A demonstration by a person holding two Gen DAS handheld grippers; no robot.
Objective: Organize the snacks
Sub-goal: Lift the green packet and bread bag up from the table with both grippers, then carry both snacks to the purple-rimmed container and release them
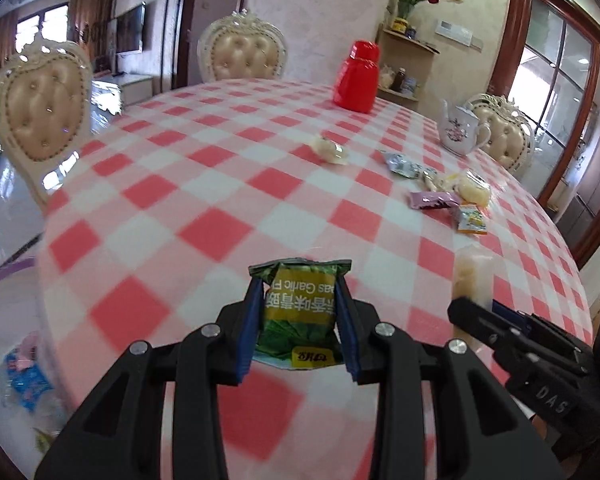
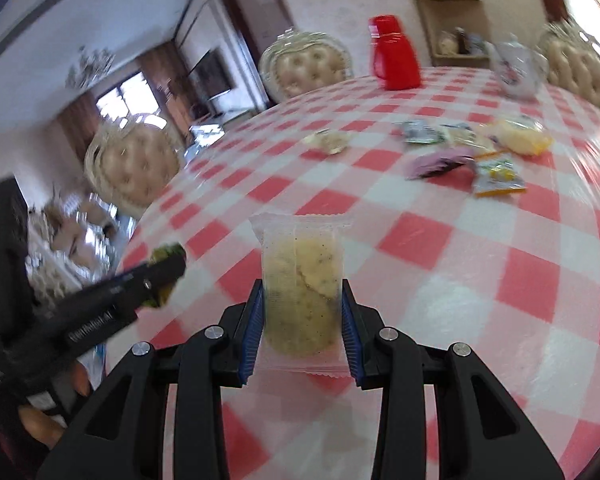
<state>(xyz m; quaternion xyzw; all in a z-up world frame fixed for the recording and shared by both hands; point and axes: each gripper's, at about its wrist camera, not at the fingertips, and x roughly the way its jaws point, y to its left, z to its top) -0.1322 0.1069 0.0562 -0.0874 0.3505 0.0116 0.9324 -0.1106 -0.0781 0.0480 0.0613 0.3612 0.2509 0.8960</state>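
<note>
My left gripper is shut on a green snack packet with a yellow label, held above the red-and-white checked table. The right gripper is shut on a clear-wrapped pale biscuit, also held above the table. In the left wrist view the right gripper shows at the right edge with the clear-wrapped biscuit sticking up from it. In the right wrist view the left gripper shows at the left with the green packet at its tip. Several loose snacks lie together at the far right of the table.
A lone clear-wrapped pastry lies mid-table. A red jug stands at the far edge and a white floral teapot at the far right. Padded cream chairs ring the table. A person's fingers show low on the left.
</note>
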